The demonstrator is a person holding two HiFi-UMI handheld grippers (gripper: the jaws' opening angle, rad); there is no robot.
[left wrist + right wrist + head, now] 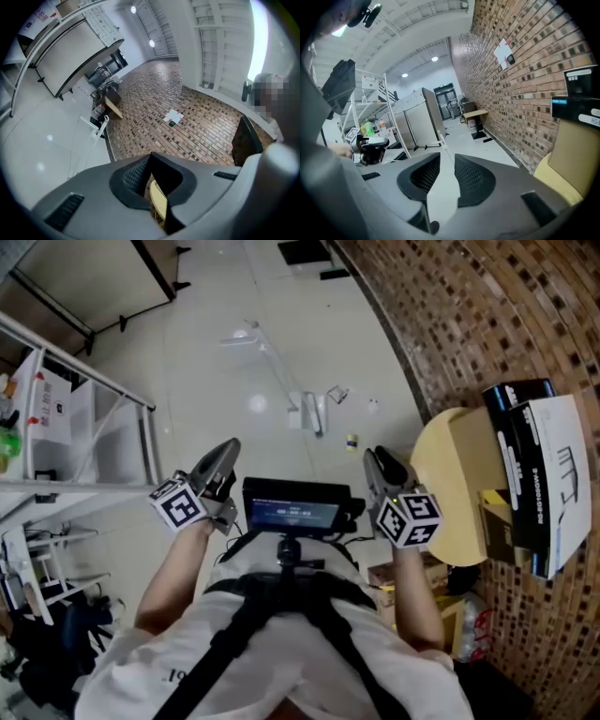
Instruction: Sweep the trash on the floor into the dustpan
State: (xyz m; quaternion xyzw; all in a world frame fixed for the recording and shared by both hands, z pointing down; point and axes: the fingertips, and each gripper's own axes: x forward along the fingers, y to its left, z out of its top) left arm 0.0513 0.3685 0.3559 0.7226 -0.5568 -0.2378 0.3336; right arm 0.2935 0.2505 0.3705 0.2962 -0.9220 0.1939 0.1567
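The black box (pixel 514 432) and the white box (pixel 561 474) on the round table (pixel 450 502) both carry print, and so do the red-marked cartons on the shelf rack (pixel 103 385) and the lit screen (pixel 292 513) at the person's chest (none of it is sharp enough to read). A sheet of paper (pixel 502 51) is stuck on the brick wall (pixel 441 306).

The trash (pixel 337 394) lies in a few small scraps on the pale floor (pixel 216 296), just beside the white long-handled dustpan (pixel 307 414), which lies flat, well ahead of both grippers. Nothing stands between them and it.

The left gripper (pixel 229 446) has its jaws closed tip to tip, with nothing held. The right gripper (pixel 375 458) has its jaws partly apart, with only bare floor showing in the gap.
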